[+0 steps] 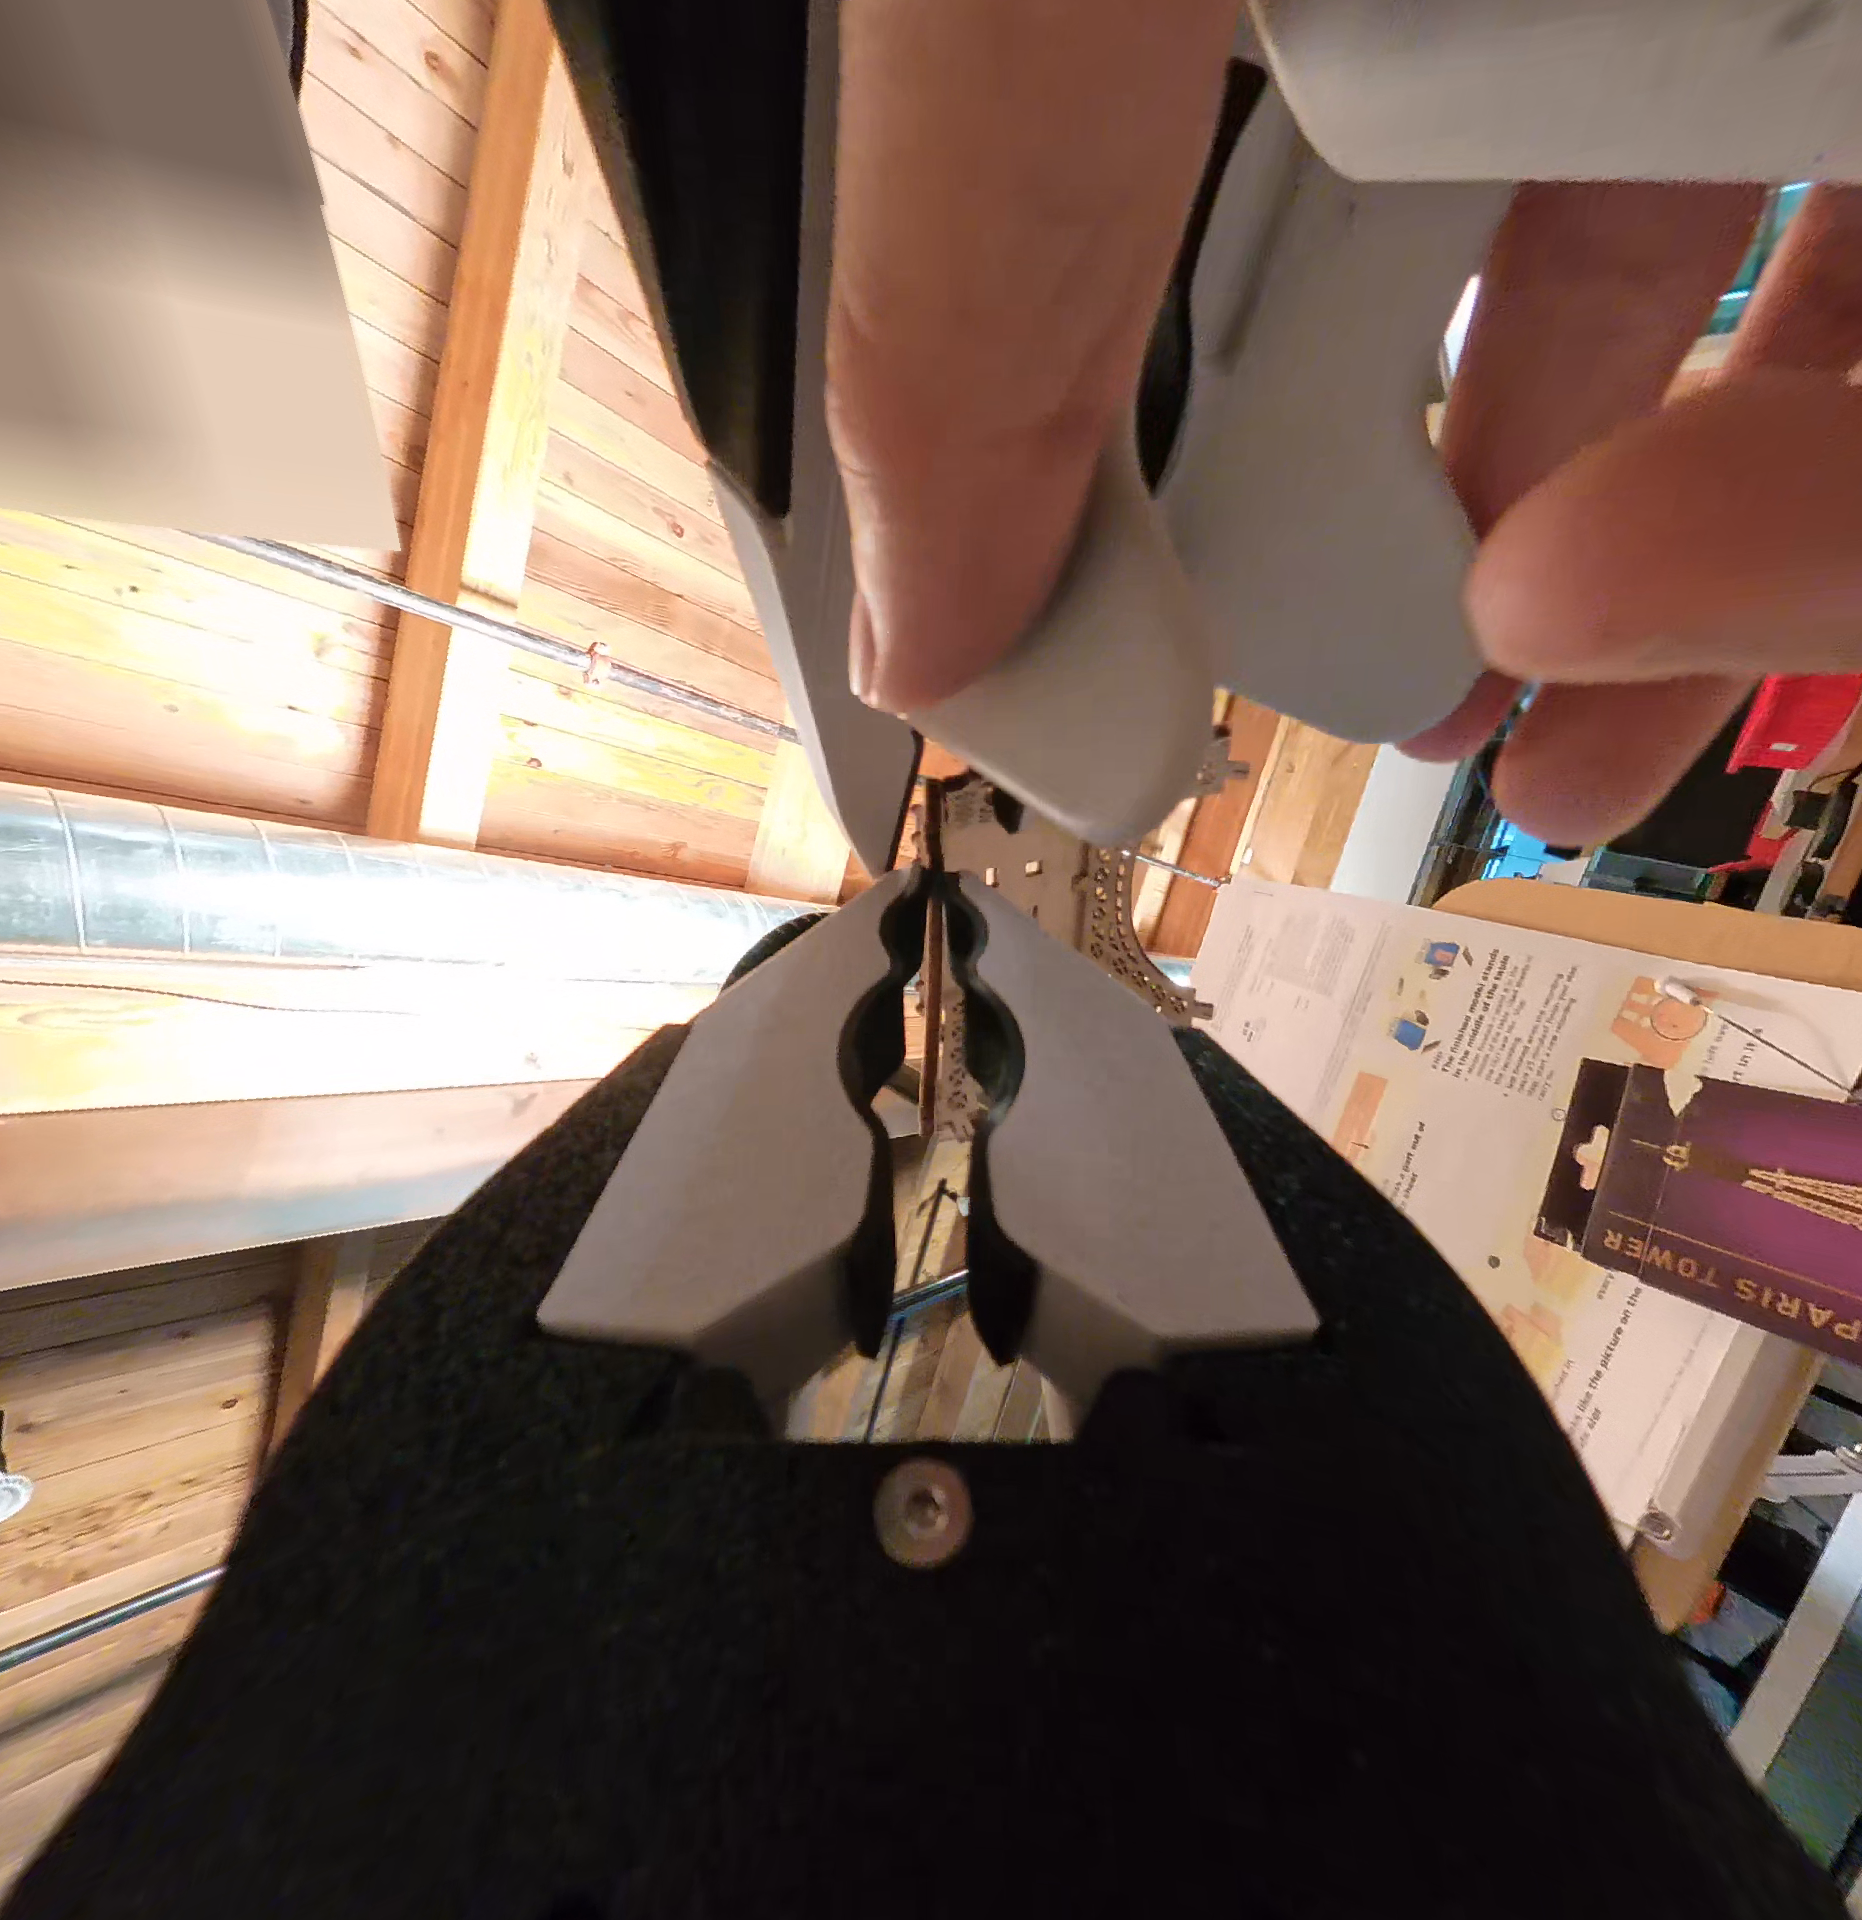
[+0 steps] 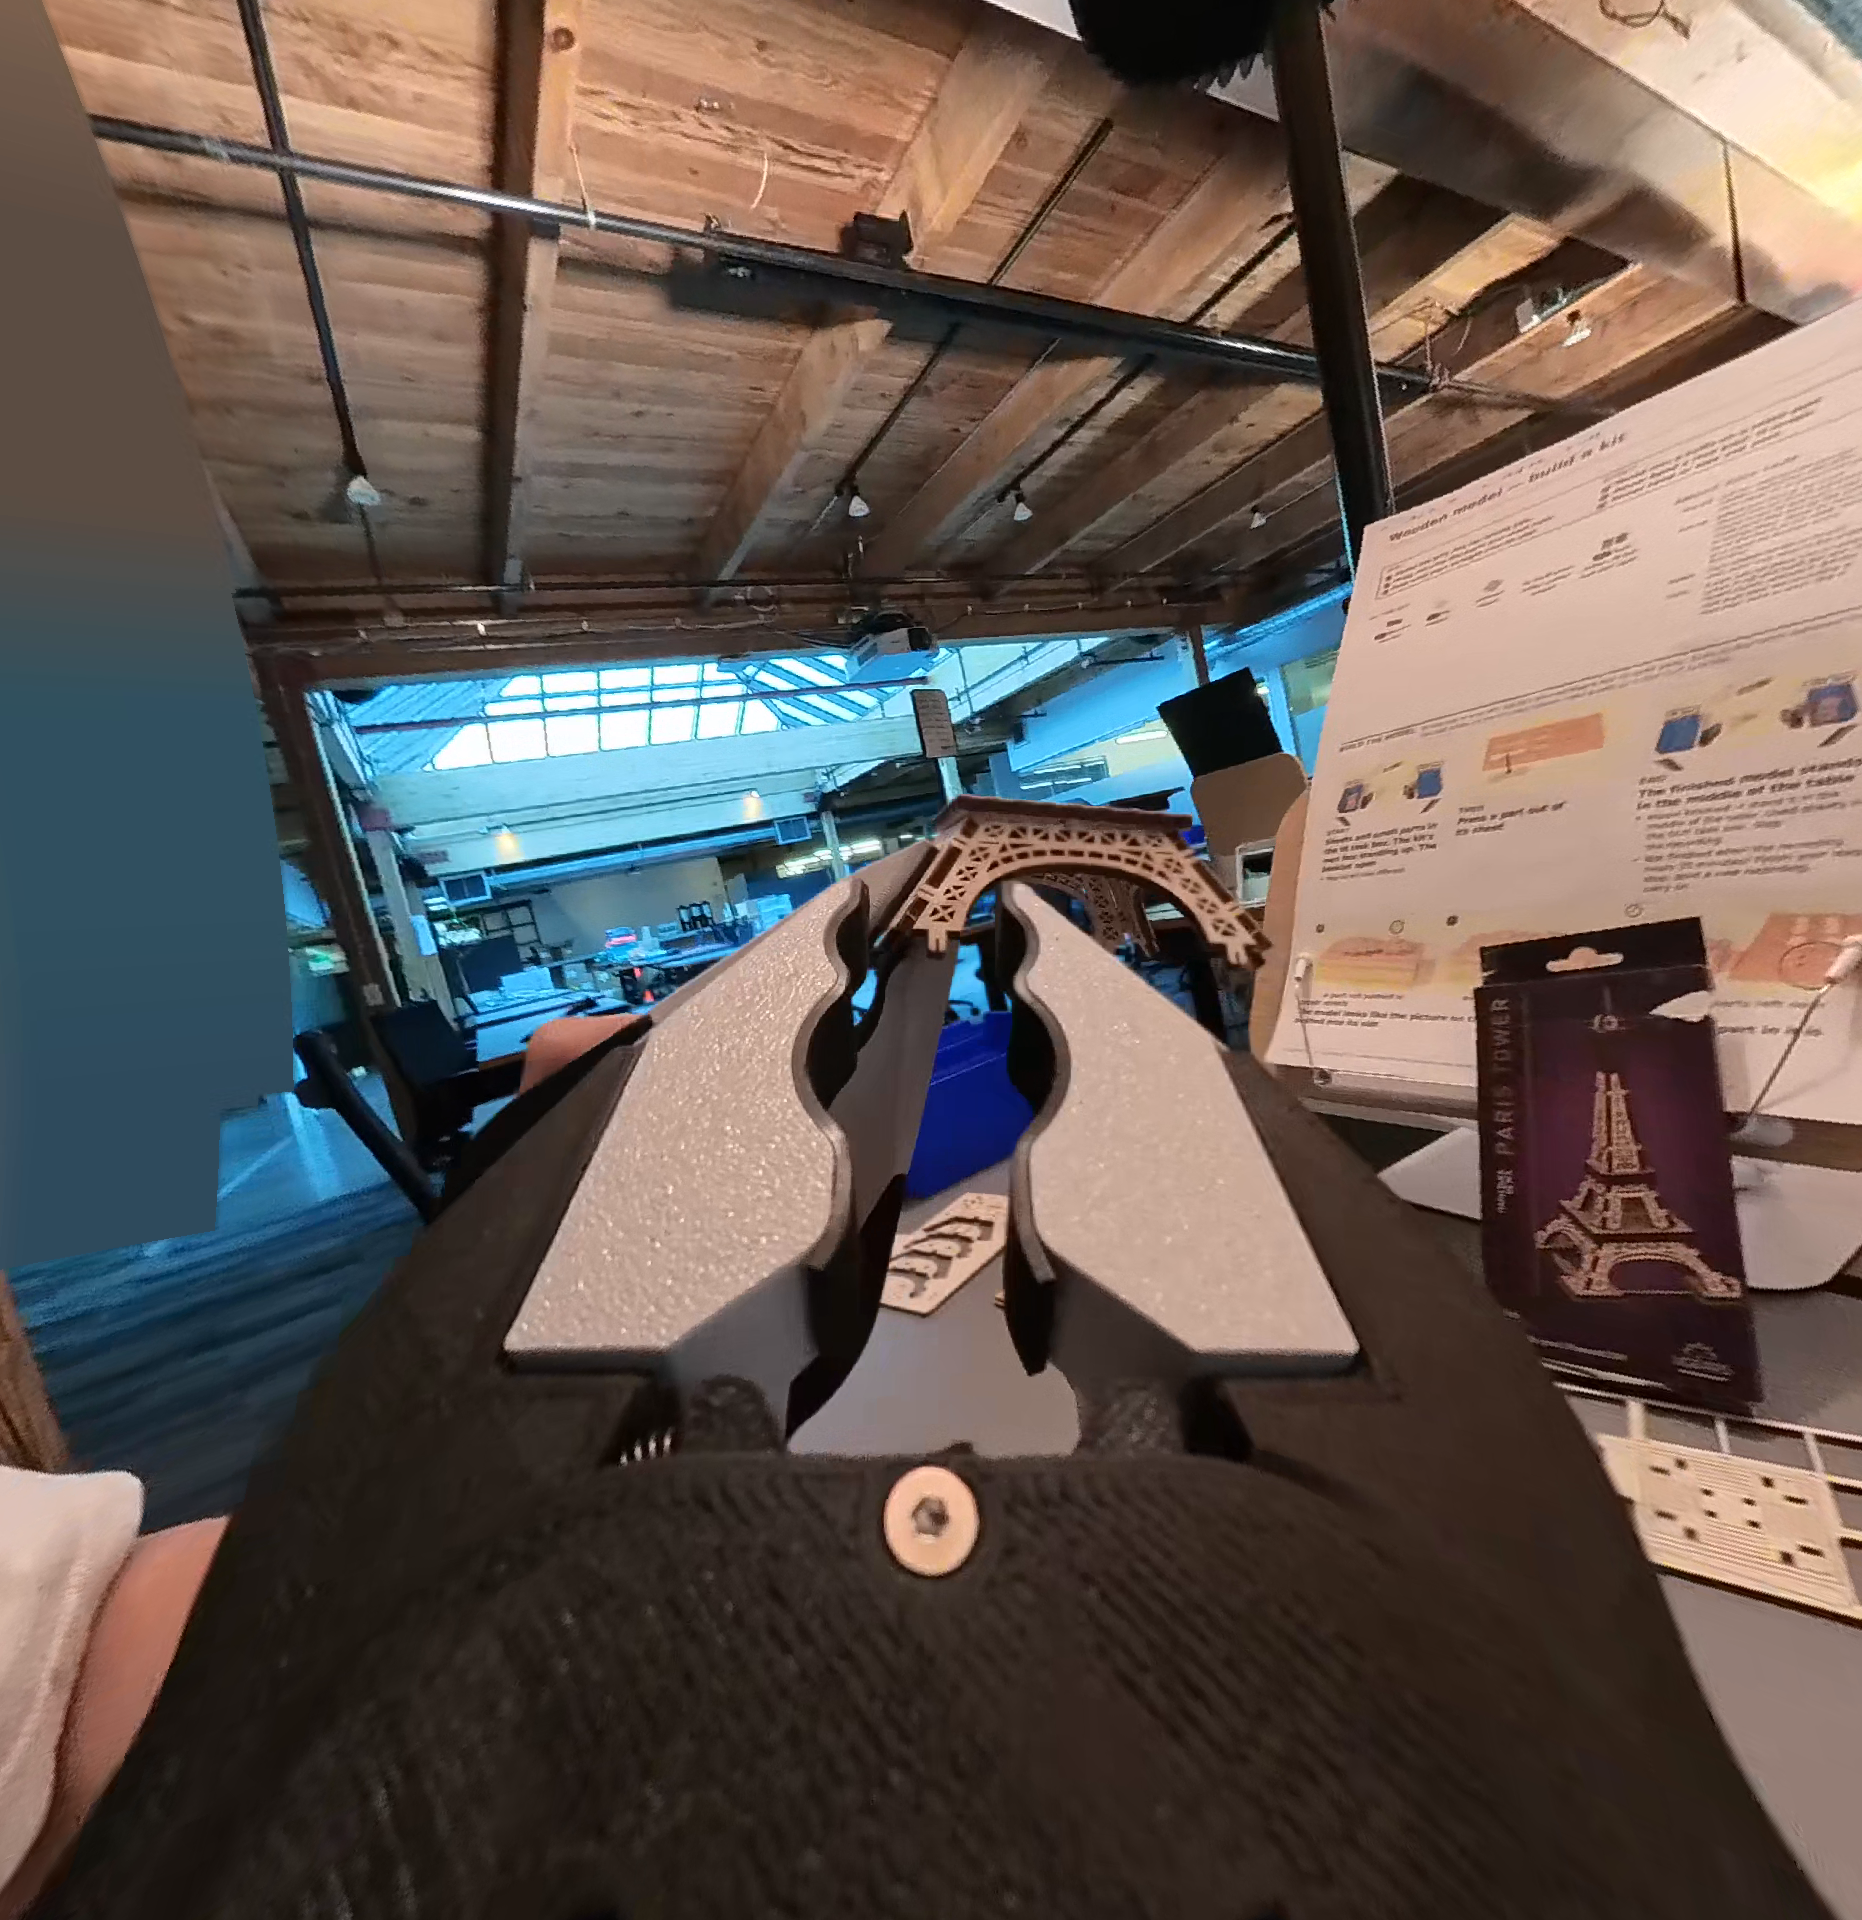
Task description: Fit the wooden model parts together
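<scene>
My left gripper is shut on a thin wooden panel, seen edge-on between its fingers. Lattice legs of the wooden tower base show just beyond it. My right gripper comes in from above, tip to tip with the left, held by a hand. In the right wrist view, my right gripper has its jaws drawn in around the left leg of the arched tower base, held up in the air. A grey finger of the left gripper reaches up between them.
An instruction sheet on a stand and a purple kit box stand to the right. A punched wooden sheet lies at the near right. A small wooden offcut and a blue bin sit on the table below the grippers. Less than 4 cm separates the two grippers' tips.
</scene>
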### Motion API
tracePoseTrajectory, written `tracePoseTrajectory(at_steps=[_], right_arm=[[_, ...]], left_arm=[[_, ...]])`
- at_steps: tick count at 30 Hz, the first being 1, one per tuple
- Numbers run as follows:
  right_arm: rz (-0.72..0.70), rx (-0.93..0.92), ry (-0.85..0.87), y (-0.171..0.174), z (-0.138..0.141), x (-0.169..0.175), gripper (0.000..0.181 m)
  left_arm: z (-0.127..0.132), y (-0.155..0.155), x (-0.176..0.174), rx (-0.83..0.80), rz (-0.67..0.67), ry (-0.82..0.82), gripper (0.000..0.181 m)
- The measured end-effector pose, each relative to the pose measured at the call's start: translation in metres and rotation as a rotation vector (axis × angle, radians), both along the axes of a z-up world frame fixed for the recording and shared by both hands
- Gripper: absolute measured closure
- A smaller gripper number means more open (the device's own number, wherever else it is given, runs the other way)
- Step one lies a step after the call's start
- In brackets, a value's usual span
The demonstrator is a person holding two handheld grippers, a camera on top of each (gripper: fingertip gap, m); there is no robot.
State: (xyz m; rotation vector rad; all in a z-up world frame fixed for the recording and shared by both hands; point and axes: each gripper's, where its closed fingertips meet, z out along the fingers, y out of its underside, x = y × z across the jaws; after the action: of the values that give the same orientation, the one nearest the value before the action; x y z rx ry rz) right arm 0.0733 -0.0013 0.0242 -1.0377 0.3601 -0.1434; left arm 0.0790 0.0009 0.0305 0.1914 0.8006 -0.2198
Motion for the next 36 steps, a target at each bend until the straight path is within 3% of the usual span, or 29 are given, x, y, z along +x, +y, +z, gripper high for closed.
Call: tracePoseTrajectory(at_steps=[6, 12, 16, 19, 24, 31, 36], right_arm=[[0.023, 0.035, 0.03, -0.002, -0.001, 0.005, 0.17], [-0.008, -0.008, -0.017, 0.0, -0.002, 0.004, 0.168], [-0.027, -0.061, -0.076, -0.009, -0.002, 0.005, 0.144], [-0.112, -0.054, -0.134, -0.024, 0.003, 0.009, 0.15], [-0.227, -0.059, -0.175, -0.029, 0.005, 0.017, 0.133], [-0.187, 0.058, -0.19, -0.024, 0.019, 0.0, 0.151], [-0.225, 0.056, -0.245, -0.021, 0.027, -0.011, 0.157]], left_arm=[[0.001, -0.001, 0.003, 0.02, 0.015, -0.001, 0.181], [-0.001, 0.002, 0.003, -0.021, -0.041, 0.031, 0.181], [0.002, 0.008, -0.001, -0.118, -0.171, 0.1, 0.181], [0.011, 0.021, -0.004, -0.252, -0.274, 0.135, 0.181], [0.019, 0.02, -0.015, -0.321, -0.466, 0.172, 0.181], [0.027, 0.019, -0.029, -0.498, -0.788, 0.244, 0.181], [0.024, 0.024, -0.026, -0.584, -0.873, 0.273, 0.181]])
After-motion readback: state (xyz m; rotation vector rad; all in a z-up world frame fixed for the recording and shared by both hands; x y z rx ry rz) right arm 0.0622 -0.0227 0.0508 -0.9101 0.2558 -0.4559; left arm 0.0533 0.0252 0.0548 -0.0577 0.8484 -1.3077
